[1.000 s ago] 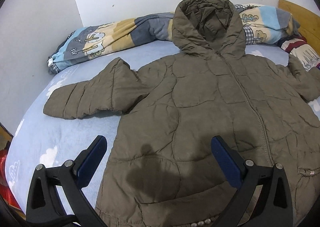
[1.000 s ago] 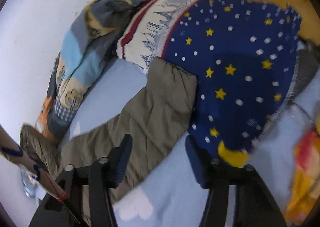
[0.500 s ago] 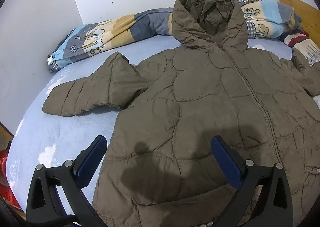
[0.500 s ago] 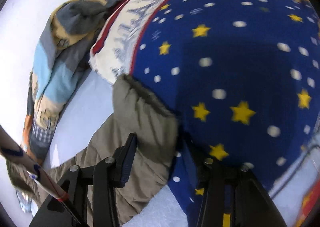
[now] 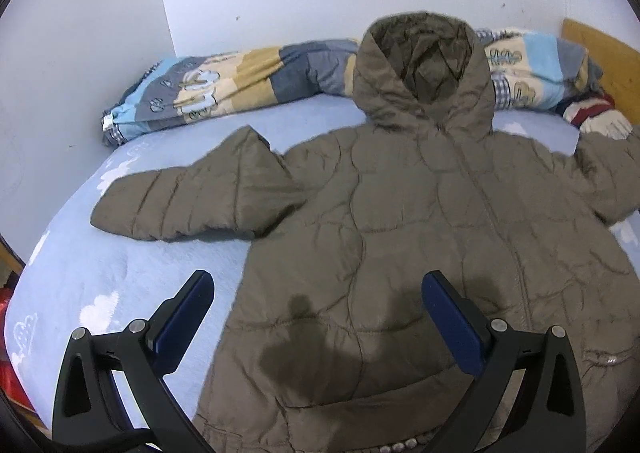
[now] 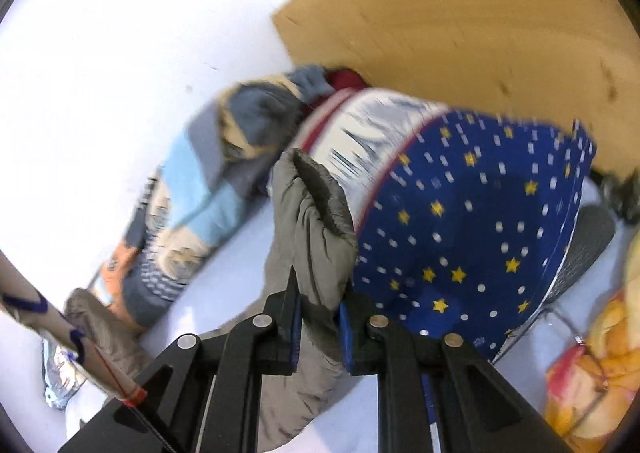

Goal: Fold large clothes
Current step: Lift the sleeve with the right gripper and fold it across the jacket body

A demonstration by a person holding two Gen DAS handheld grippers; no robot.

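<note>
Right gripper [image 6: 318, 327] clamped on the sleeve [image 6: 316, 221], crowded right by a starry pillow [image 6: 480, 221]. Left gripper [image 5: 318, 319] spread wide, holding nothing, above the jacket [image 5: 420, 237] lying flat on the bed [image 5: 120, 273]; bare sheet left, blanket [image 5: 248, 81] far.

The pale blue bed sheet [image 5: 100, 265] is viewed from above its near edge by the left wrist camera, aimed toward the white wall. A close, tilted view toward the wooden headboard [image 6: 460, 25] is given by the right wrist camera. The patchwork quilt [image 5: 240, 77] [image 6: 192, 205] is shared.
</note>
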